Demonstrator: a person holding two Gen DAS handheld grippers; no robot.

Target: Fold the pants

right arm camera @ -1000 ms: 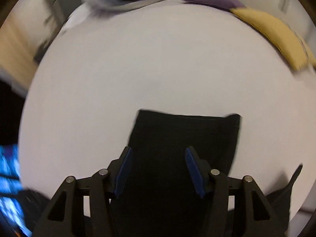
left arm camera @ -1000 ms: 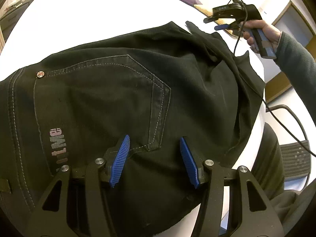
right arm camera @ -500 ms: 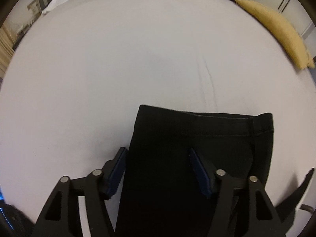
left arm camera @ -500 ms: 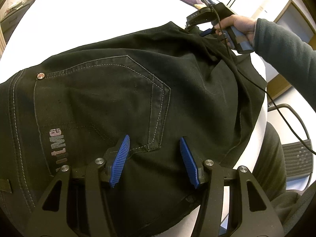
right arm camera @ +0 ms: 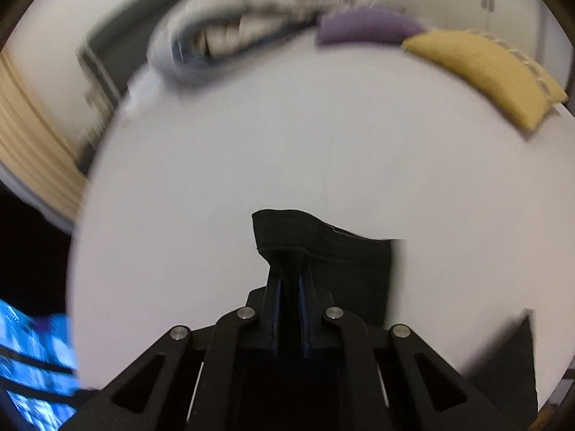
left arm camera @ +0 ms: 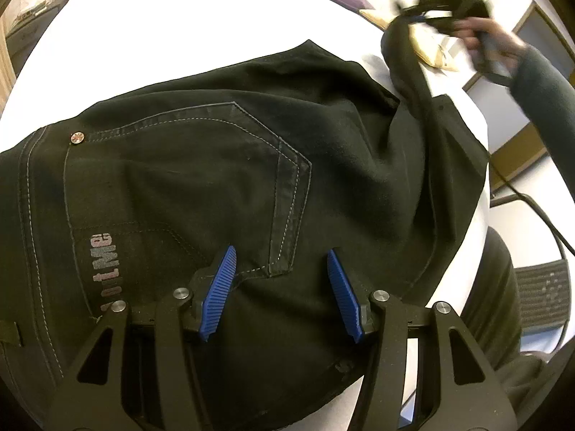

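Fingers of the left gripper, ribbed blue pads on black linkage arms, stand wide apart with nothing between them, hovering over the seat of the black denim pants near the back pocket's lower corner. Fingers of the right gripper are pressed narrow on the hemmed end of one pant leg, the dark cloth pinched between the blue pads and raised off the surface.

The pants lie on a smooth white round desk, waist and seat at its near edge, spreading toward the right edge. At the far edge rest a purple cushion, a mustard-yellow cushion and a blurred heap of pale grey fabric. A pale wooden slatted panel stands off the left edge, and white walls and a doorway show beyond the far right.

From the left wrist view, the person's right hand, in a dark grey sleeve, holds its gripper above the far right edge, blurred, with the pant leg trailing down from it in a twisted band.

The denim is matte, with pale contrast stitching, a metal rivet and faded grey lettering.
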